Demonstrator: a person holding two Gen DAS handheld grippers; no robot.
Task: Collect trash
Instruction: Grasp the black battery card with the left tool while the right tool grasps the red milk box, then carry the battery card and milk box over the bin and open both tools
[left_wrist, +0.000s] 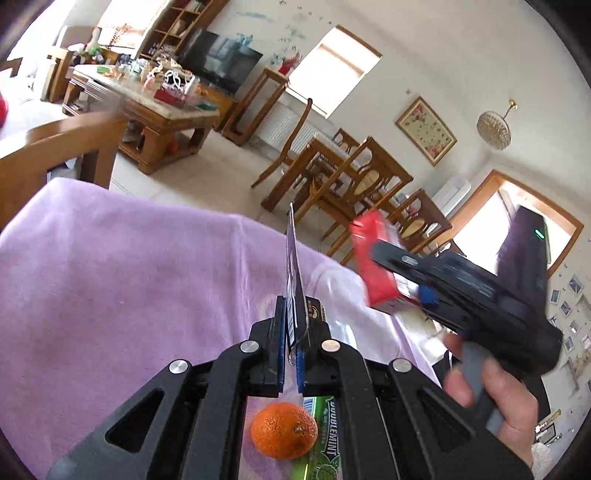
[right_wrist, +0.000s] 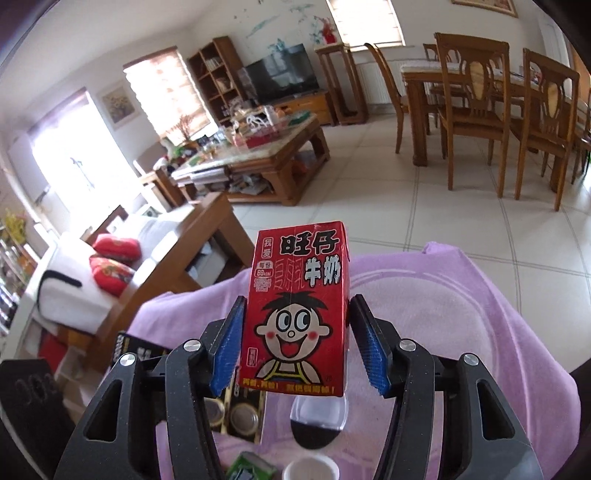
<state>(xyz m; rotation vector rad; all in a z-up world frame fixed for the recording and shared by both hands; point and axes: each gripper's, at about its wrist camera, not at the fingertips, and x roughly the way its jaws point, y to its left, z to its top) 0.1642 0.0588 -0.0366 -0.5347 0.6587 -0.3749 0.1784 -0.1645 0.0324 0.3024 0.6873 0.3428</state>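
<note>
Low in the frame, the right hand-held gripper (right_wrist: 295, 347) grasps the red milk carton (right_wrist: 295, 310), long axis upright; the left hand-held gripper (left_wrist: 293, 332) clenches a flat card packet (left_wrist: 294, 266) edge-on, both above the purple-clothed surface (left_wrist: 110, 266)

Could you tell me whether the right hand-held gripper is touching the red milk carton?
Cannot tell. In the right wrist view the milk carton sits between the right hand-held gripper's blue pads, yet gaps seem visible beside both.

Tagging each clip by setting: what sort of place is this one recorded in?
Most likely a home's open living and dining room: a television on a wooden stand, a cluttered coffee table, and a dining table with wooden chairs on a tiled floor.
</note>
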